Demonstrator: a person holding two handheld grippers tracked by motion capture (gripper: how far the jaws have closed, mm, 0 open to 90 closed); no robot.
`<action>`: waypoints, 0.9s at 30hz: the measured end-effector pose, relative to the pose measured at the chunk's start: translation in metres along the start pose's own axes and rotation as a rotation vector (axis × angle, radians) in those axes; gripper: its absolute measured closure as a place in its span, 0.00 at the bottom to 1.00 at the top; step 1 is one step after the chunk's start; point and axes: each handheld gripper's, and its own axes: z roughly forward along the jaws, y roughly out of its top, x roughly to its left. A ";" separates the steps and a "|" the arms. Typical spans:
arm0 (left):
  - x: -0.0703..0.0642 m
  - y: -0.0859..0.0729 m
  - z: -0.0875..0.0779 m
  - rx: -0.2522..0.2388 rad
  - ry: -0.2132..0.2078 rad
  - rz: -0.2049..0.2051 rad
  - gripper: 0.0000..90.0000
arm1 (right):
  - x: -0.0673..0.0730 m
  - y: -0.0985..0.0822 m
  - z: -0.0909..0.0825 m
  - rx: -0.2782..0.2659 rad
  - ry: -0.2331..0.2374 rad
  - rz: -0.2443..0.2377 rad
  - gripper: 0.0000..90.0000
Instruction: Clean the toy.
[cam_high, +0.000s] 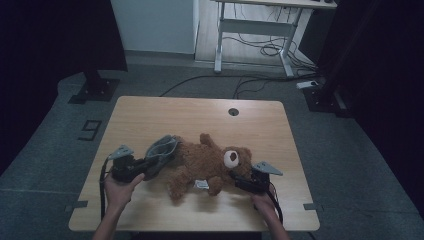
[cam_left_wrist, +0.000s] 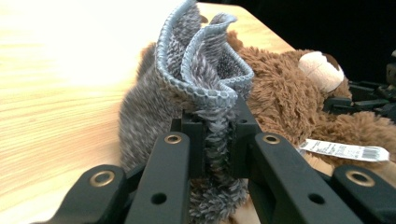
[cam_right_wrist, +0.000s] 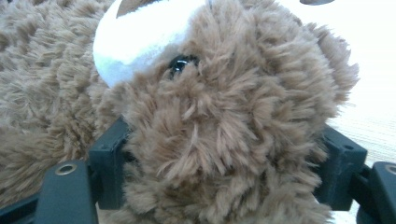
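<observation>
Grey fleece cloth (cam_left_wrist: 205, 70) pinched shut in left gripper (cam_left_wrist: 215, 140) at nine o'clock; right gripper (cam_right_wrist: 224, 172) clamps bear's head (cam_right_wrist: 224, 116) — next, likely draw the cloth over the bear.

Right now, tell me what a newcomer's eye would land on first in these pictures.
The brown teddy bear sprawled on its back in the middle of the wooden table draws the eye first. The right tool clamps its head, near the white muzzle. At the bear's other end, the left tool pinches a fuzzy grey cloth with a blue hem, bunched against the bear's legs.
</observation>
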 end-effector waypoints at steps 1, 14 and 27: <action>0.002 -0.002 -0.006 -0.004 0.011 0.000 0.89 | 0.000 0.000 0.000 0.000 0.000 -0.001 0.25; 0.040 -0.051 -0.041 0.112 0.168 -0.038 0.87 | -0.001 0.002 0.001 0.007 0.001 -0.002 0.25; 0.035 -0.056 -0.024 0.193 0.248 0.029 0.41 | 0.000 0.002 -0.001 0.001 0.003 -0.012 0.19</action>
